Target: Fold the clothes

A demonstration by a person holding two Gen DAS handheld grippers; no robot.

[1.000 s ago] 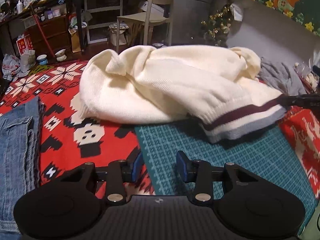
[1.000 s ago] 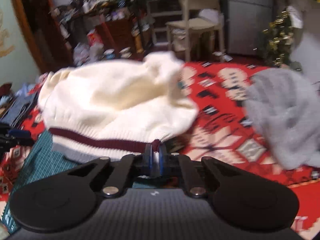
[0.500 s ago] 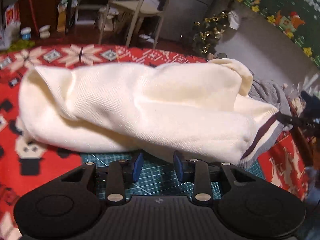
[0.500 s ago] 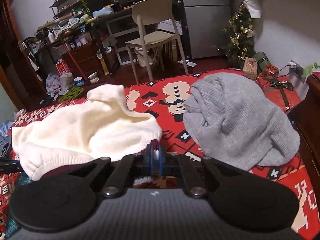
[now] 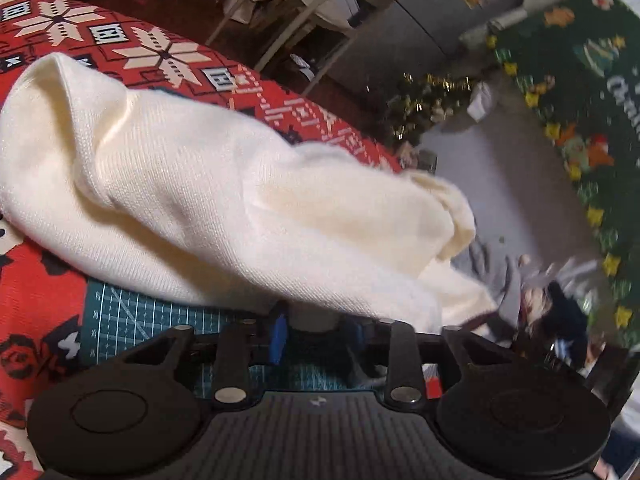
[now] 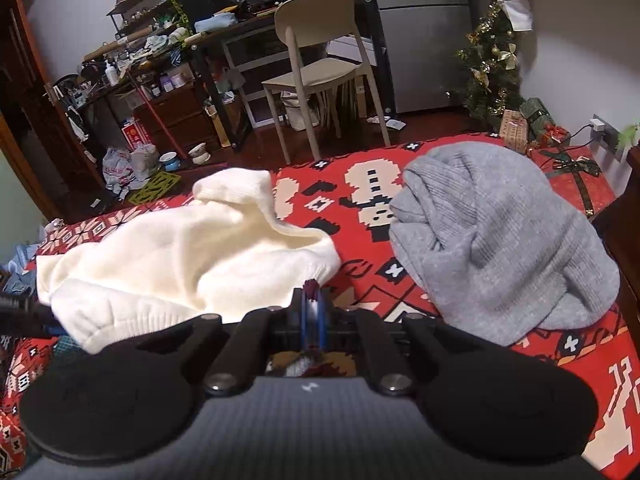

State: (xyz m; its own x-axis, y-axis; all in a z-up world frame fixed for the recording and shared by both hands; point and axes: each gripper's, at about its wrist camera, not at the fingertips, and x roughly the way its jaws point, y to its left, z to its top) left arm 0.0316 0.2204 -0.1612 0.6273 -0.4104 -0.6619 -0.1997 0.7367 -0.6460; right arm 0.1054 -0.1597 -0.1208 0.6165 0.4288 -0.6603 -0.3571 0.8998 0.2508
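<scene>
A cream knit sweater (image 5: 200, 208) lies bunched on the red patterned blanket (image 5: 40, 280). Its near edge hangs over the fingers of my left gripper (image 5: 316, 330). The jaws there are opening, with a fold of cream fabric between the blue pads and a little gap beside it. In the right wrist view the same sweater (image 6: 192, 256) spreads out to the left. My right gripper (image 6: 312, 320) is shut on its hem, and the maroon stripe pokes out above the closed pads. A grey knit sweater (image 6: 500, 240) sits crumpled to the right, apart from both grippers.
A green cutting mat (image 5: 140, 320) lies under the sweater's near edge. Beyond the blanket stand a beige chair (image 6: 320, 68), a cluttered desk and a small Christmas tree (image 6: 492, 64). Folded jeans (image 6: 16, 280) show at the far left.
The left gripper has rolled and come in under the sweater's edge, so fabric now sits between its pads. The right gripper has kept its grip on the hem and shifted only slightly.
</scene>
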